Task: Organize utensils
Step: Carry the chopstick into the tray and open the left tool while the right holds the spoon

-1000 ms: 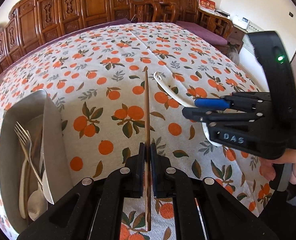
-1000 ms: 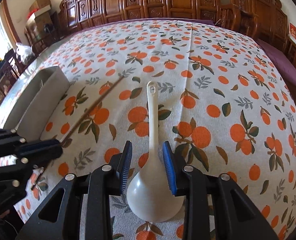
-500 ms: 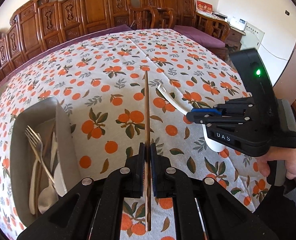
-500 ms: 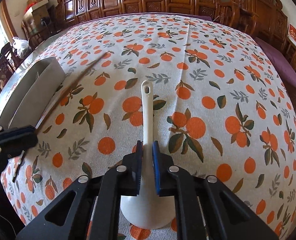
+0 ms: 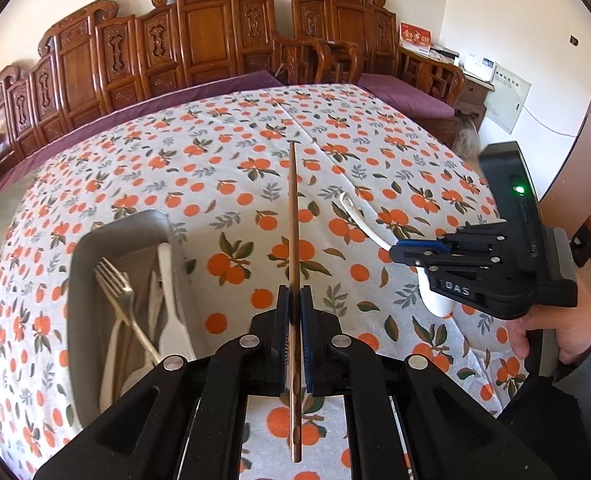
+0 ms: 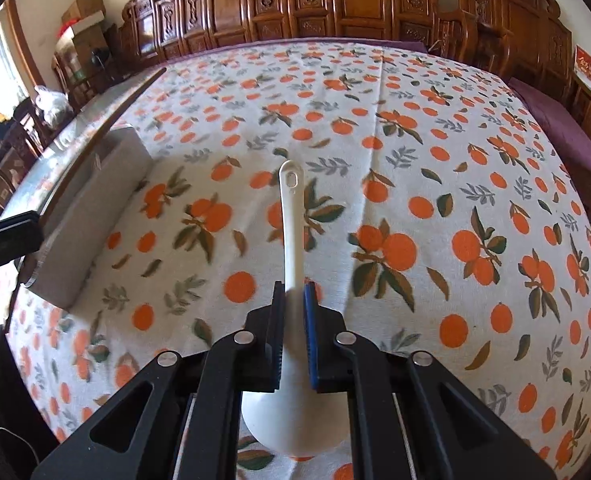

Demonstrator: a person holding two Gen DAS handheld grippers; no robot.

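The left claw is clamped on a brown chopstick pointing away over the desk. The right claw, its body marked "DAS", grips a white ladle by the handle. Left of both, a grey tray holds a metal fork and pale utensils.

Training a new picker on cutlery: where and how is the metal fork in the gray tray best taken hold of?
Grip the fork at mid-handle, coming from above. Its tines lean up toward the tray's far end and the handle runs clear across the white utensils, while the tray walls block any sideways approach.
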